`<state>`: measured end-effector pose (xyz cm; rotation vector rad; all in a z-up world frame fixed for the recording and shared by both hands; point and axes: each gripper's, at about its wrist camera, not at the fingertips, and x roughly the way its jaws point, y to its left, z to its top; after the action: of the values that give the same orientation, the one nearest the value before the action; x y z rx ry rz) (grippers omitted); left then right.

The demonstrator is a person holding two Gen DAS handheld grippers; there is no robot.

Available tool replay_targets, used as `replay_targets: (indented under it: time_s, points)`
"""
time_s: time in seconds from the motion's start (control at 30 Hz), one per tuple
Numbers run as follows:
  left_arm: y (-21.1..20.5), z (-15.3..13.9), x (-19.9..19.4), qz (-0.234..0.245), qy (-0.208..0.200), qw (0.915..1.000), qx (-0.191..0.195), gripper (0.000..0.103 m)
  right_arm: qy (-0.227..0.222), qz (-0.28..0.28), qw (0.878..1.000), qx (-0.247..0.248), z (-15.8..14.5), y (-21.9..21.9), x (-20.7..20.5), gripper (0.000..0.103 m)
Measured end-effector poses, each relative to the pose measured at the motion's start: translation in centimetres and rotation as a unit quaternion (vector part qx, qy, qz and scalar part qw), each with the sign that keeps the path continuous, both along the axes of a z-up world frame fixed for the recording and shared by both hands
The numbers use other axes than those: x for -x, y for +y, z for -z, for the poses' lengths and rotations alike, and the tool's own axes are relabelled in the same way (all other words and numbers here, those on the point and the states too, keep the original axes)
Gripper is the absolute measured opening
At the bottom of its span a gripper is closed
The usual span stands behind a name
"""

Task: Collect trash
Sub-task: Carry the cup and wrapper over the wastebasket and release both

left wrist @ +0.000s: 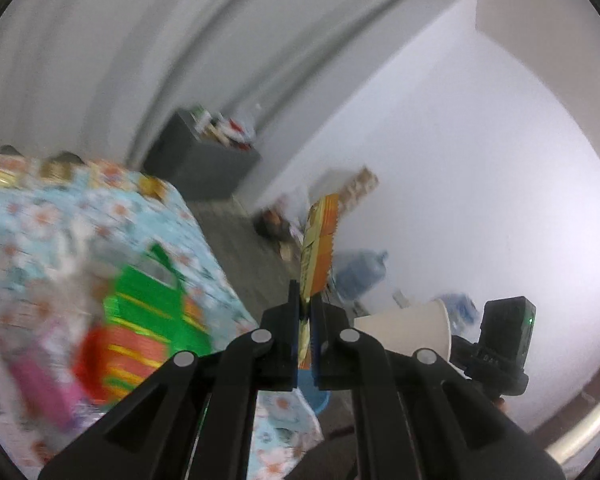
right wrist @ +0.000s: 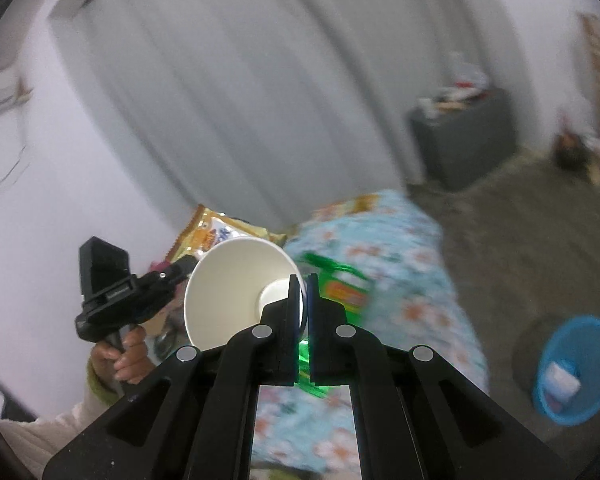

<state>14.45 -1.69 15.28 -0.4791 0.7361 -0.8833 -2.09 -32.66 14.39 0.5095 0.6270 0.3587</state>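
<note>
My left gripper [left wrist: 306, 298] is shut on a yellow and orange snack wrapper [left wrist: 318, 248] that stands up from between its pads. In the right wrist view the same wrapper [right wrist: 220, 236] shows behind the cup. My right gripper [right wrist: 304, 286] is shut on the wall of a white paper cup [right wrist: 236, 292], whose open mouth faces the camera. That cup [left wrist: 412, 328] also appears at the right of the left wrist view. A blue trash basket [right wrist: 580, 368] with something white inside it stands on the floor at the lower right. Both views are blurred.
A table with a floral blue cloth [left wrist: 100, 216] carries green and red snack packets [left wrist: 148, 312] and a pink item. A grey cabinet [right wrist: 464, 140] with clutter on top stands by the curtain. A water jug [left wrist: 360, 272] and boxes lie along the white wall.
</note>
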Motion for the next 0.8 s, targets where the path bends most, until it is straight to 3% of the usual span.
replay_targets:
  time_s: [0.2,0.33,0.53,0.7,0.8]
  points:
    - [-10.9,0.7,0.2,0.079,0.002,0.9963,-0.034,0.004,0.037,0.134,0.990,-0.010,3.5,-8.2,4.0,0.002]
    - [-19.5,2.1,1.1,0.146,-0.001,0.9872,-0.065,0.004,0.075,0.227,0.970,-0.038,7.3,-14.1,6.2,0.002]
    - [-31.4,7.1,2.4,0.218,0.004,0.9632,-0.157,0.004,0.133,0.330,0.930,-0.088,14.3,-21.3,7.9,0.002]
    - [-39.1,13.8,2.5,0.265,0.054,0.9368,-0.222,0.004,0.194,0.375,0.896,-0.140,21.1,-26.4,7.9,0.002]
    - [-43.1,17.3,2.7,0.283,0.073,0.9203,-0.260,0.004,0.214,0.393,0.880,-0.158,23.2,-27.9,9.2,0.002]
